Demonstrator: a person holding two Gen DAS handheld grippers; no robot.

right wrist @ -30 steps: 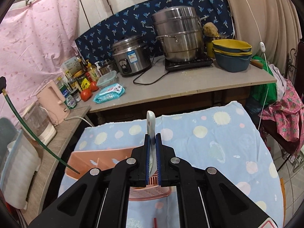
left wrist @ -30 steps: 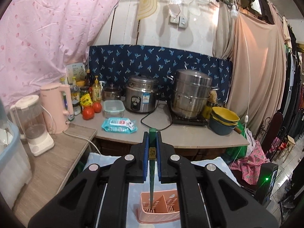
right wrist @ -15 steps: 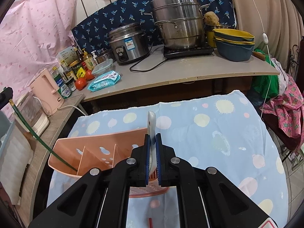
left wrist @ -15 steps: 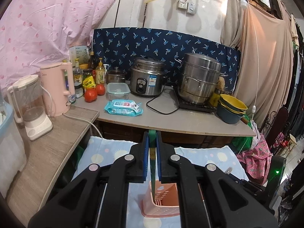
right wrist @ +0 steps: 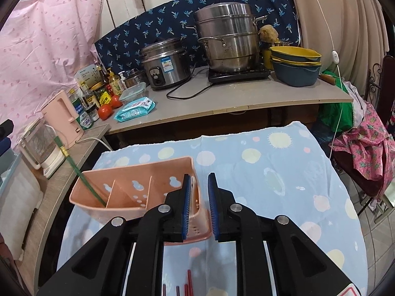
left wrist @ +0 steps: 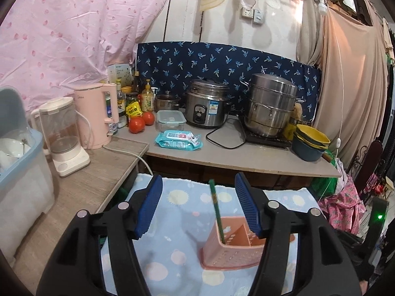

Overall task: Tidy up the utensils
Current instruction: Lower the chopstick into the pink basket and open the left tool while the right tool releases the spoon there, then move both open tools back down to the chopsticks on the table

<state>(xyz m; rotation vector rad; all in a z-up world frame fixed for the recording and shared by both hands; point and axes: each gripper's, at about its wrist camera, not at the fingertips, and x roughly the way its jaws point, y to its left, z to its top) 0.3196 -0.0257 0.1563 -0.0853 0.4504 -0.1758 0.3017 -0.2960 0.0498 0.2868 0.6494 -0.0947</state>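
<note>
A pink slotted utensil holder (left wrist: 230,249) (right wrist: 138,190) stands on the blue dotted cloth (left wrist: 182,224) (right wrist: 269,172). A green chopstick (left wrist: 216,212) (right wrist: 76,170) stands leaning in its left compartment. My left gripper (left wrist: 198,207) is open wide above the holder, with the chopstick free between its fingers. My right gripper (right wrist: 199,194) is open and empty over the holder's right end. The white spoon I held is not visible. Red chopsticks (right wrist: 187,283) lie on the cloth below my right gripper.
A counter (left wrist: 242,157) behind the cloth carries a rice cooker (left wrist: 207,106), a steel steamer pot (left wrist: 270,103), stacked bowls (left wrist: 311,143), tomatoes (left wrist: 137,124) and a wipes pack (left wrist: 179,140). A kettle (left wrist: 96,116), a blender (left wrist: 63,133) and a blue bin (left wrist: 19,157) stand at left.
Both grippers opened. The left one let go of the green chopstick, which now stands in the holder. The right one released the white spoon, which is out of sight.
</note>
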